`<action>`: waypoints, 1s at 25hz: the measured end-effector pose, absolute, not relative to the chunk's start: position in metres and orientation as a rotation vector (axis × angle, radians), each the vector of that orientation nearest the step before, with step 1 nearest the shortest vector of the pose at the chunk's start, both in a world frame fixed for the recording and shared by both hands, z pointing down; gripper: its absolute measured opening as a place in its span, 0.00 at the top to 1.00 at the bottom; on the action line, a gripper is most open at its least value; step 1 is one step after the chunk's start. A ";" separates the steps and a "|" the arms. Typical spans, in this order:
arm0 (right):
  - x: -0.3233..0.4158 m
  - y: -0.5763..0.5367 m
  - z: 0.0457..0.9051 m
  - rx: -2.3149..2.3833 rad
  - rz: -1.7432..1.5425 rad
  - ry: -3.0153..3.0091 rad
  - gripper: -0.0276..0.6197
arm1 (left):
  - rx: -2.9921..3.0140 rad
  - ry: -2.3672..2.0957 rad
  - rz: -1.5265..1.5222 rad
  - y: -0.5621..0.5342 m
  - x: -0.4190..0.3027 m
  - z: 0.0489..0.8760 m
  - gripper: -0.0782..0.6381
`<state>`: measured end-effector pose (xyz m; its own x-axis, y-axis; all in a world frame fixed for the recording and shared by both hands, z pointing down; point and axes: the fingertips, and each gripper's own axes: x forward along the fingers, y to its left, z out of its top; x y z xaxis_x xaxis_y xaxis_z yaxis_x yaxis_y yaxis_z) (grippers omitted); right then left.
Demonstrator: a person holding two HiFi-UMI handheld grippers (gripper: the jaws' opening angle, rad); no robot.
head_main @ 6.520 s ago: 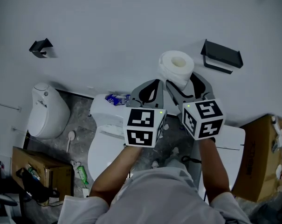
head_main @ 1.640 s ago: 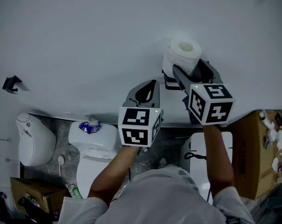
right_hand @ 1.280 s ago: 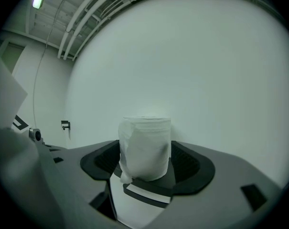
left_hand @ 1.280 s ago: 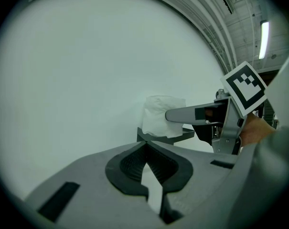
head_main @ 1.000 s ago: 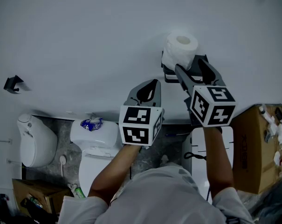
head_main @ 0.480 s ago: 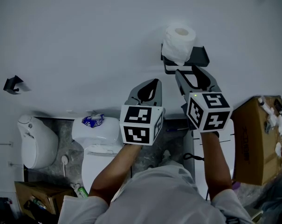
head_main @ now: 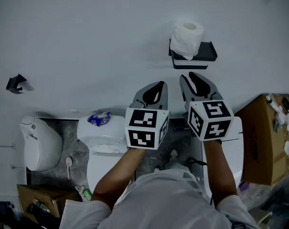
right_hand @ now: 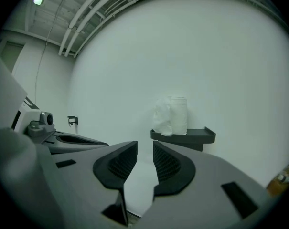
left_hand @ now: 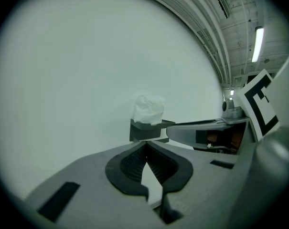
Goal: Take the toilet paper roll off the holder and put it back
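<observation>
Toilet paper roll stands upright on the black holder fixed to the white wall, with a loose end of paper bunched against its side. Your right gripper is near the holder but apart from it. Its jaws have just been closing and leave a narrow gap with nothing between them. Your left gripper is just beside the right one, its jaws together at the tips and empty.

wall: plain white | floor: grey stone | toilet | cardboard box
</observation>
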<state>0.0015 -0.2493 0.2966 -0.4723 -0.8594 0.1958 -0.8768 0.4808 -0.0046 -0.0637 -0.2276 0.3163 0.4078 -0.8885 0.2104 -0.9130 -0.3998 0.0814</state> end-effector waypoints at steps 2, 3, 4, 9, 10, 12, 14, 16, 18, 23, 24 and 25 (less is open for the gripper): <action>-0.004 -0.242 0.299 1.502 0.156 -2.559 0.82 | 2.482 -1.601 0.195 -0.223 -0.065 0.316 0.89; -0.006 -0.239 0.300 1.499 0.157 -2.560 0.83 | 2.487 -1.600 0.193 -0.221 -0.065 0.315 0.89; -0.008 -0.236 0.300 1.497 0.158 -2.560 0.84 | 2.493 -1.599 0.191 -0.219 -0.065 0.314 0.89; -0.013 -0.221 0.302 1.492 0.151 -2.558 0.88 | 2.511 -1.584 0.185 -0.208 -0.063 0.313 0.89; -0.013 -0.218 0.303 1.488 0.150 -2.560 0.90 | 2.512 -1.580 0.187 -0.205 -0.062 0.313 0.89; -0.015 -0.212 0.305 1.479 0.151 -2.563 0.92 | 2.513 -1.573 0.189 -0.202 -0.061 0.315 0.89; -0.016 -0.208 0.308 1.476 0.154 -2.561 0.94 | 2.516 -1.565 0.191 -0.199 -0.060 0.316 0.89; -0.017 -0.204 0.311 1.473 0.158 -2.561 0.95 | 2.521 -1.555 0.194 -0.196 -0.058 0.318 0.89; -0.018 -0.201 0.312 1.470 0.157 -2.565 0.95 | 2.524 -1.548 0.196 -0.194 -0.057 0.319 0.89; -0.020 -0.193 0.313 1.462 0.149 -2.563 0.95 | 2.533 -1.544 0.194 -0.189 -0.056 0.319 0.89; -0.019 -0.193 0.313 1.463 0.150 -2.562 0.95 | 2.534 -1.541 0.194 -0.188 -0.056 0.318 0.89; -0.019 -0.192 0.313 1.465 0.151 -2.561 0.95 | 2.534 -1.539 0.194 -0.188 -0.056 0.318 0.89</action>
<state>-0.0191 -0.1923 0.3129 -0.4946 -0.8429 0.2118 -0.8619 0.5070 0.0050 -0.0556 -0.1879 0.3184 0.4587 -0.8662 0.1983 -0.8883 -0.4526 0.0776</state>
